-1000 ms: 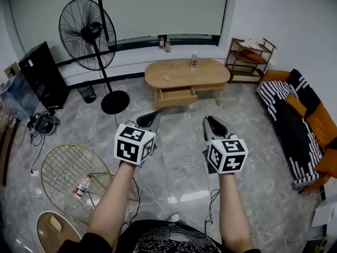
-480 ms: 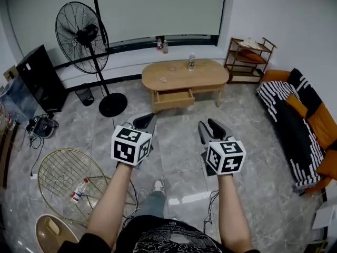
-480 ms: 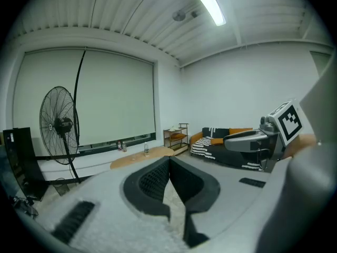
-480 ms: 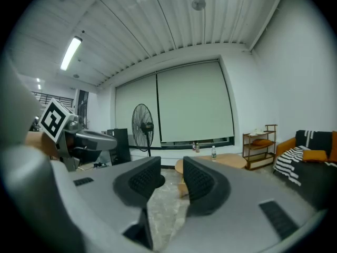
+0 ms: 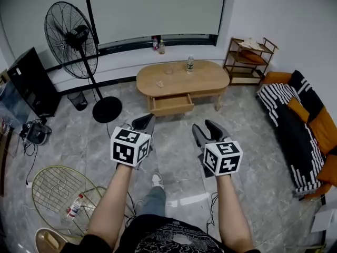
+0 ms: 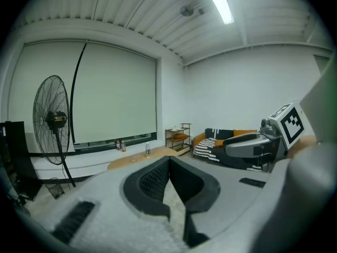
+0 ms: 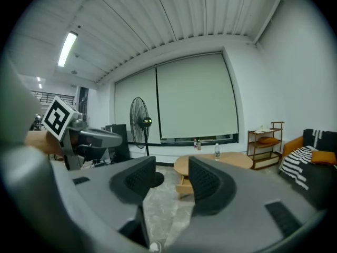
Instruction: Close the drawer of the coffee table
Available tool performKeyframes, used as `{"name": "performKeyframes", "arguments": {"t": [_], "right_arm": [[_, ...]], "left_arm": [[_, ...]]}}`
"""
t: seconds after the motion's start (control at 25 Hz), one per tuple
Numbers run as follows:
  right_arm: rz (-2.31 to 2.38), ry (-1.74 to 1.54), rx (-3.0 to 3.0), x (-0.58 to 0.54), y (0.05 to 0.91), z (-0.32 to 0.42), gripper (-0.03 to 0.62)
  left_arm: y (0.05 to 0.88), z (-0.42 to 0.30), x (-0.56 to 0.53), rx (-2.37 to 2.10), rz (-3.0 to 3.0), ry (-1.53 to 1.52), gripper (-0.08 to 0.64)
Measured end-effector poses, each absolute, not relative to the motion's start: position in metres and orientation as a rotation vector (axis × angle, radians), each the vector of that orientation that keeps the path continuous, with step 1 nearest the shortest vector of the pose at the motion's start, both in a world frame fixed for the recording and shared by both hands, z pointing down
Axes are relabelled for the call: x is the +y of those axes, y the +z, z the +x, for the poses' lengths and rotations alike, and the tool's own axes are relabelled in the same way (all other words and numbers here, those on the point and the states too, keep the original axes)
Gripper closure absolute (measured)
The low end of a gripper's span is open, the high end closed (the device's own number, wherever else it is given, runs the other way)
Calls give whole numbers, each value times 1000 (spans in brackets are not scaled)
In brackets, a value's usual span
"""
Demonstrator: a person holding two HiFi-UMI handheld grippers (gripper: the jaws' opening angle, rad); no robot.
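An oval wooden coffee table (image 5: 181, 78) stands ahead near the window wall, its drawer (image 5: 171, 104) pulled out at the front. In the right gripper view the coffee table (image 7: 231, 160) and its open drawer (image 7: 184, 186) show between the jaws, far off. My left gripper (image 5: 145, 122) is held out over the floor, jaws together and empty. My right gripper (image 5: 206, 130) is level with it, its jaws opening with nothing between them. Both are well short of the table. A water bottle (image 5: 189, 65) stands on the tabletop.
A tall standing fan (image 5: 71, 41) is left of the table, a black cabinet (image 5: 31, 83) further left. A wooden shelf (image 5: 247, 57) stands at the back right and a sofa (image 5: 305, 125) with a striped blanket along the right. A wire basket (image 5: 58, 191) lies at lower left. Two bottles (image 5: 158, 45) sit on the sill.
Both grippers and the person have moved forward toward the table. The right gripper's jaws have spread apart from closed.
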State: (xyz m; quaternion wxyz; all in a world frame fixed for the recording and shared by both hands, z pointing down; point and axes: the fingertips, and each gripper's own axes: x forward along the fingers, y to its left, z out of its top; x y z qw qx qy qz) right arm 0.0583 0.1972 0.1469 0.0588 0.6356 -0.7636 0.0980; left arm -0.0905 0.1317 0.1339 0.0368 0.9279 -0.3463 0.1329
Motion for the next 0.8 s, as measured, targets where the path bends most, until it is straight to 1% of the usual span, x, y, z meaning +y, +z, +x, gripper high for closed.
{"name": "performKeyframes", "arguments": {"t": [0.48,0.8], "right_arm": [[1894,365,-2293,-15,156,69,360],[1892,396,-2280,-103,159,75,342]], "left_arm": [[148,-68,-79,-1012,2802,430,556],[157,-67,-164,-1005,2770,459,556]]}}
